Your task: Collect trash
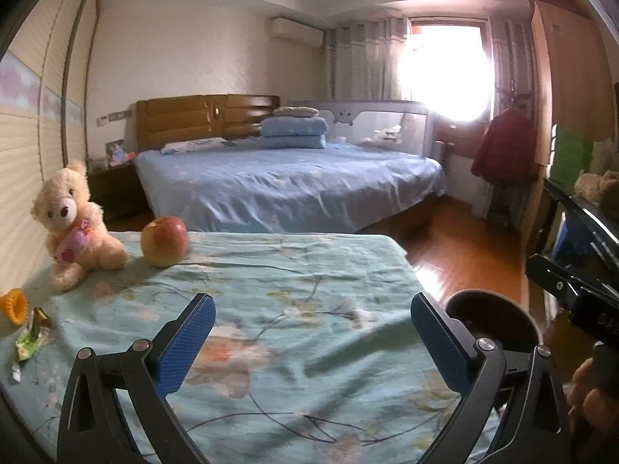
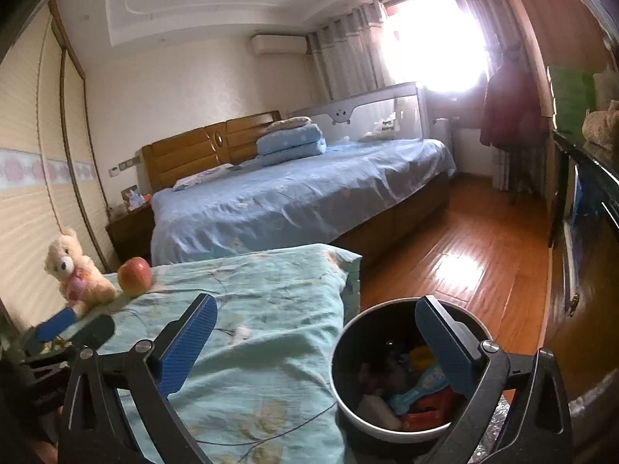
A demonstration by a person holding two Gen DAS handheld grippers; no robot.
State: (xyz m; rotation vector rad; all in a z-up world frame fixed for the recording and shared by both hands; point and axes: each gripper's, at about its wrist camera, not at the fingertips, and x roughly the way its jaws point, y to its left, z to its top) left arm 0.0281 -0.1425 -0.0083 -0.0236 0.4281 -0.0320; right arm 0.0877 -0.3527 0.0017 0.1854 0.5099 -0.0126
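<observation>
Left wrist view looks across a pale green floral bedspread (image 1: 294,290), with the left gripper (image 1: 313,348) held low over it — its blue-padded jaws spread wide and nothing between them. At the far left of the cover lies a crumpled green wrapper (image 1: 29,342), just beside an orange ring-shaped item (image 1: 14,305) at the frame edge. Farther back sit a cream teddy bear (image 1: 73,224) and, just to its right, a red-yellow apple (image 1: 164,240); the two stand close but apart. Beyond the cover is a large bed with a blue sheet (image 1: 286,185), folded blue bedding near its wooden headboard (image 1: 201,120). At the right edge of this view the dark rim of a bin (image 1: 491,319) shows past the right finger. Right wrist view shows the right gripper (image 2: 315,348) likewise released, jaws wide apart and empty, with its right finger over the mouth of that black bin (image 2: 348,352) — which stands on the wooden floor (image 2: 476,255) beside the bedspread and already holds several colourful pieces, too dim to name. The left gripper appears at this view's lower left, near the bear.
</observation>
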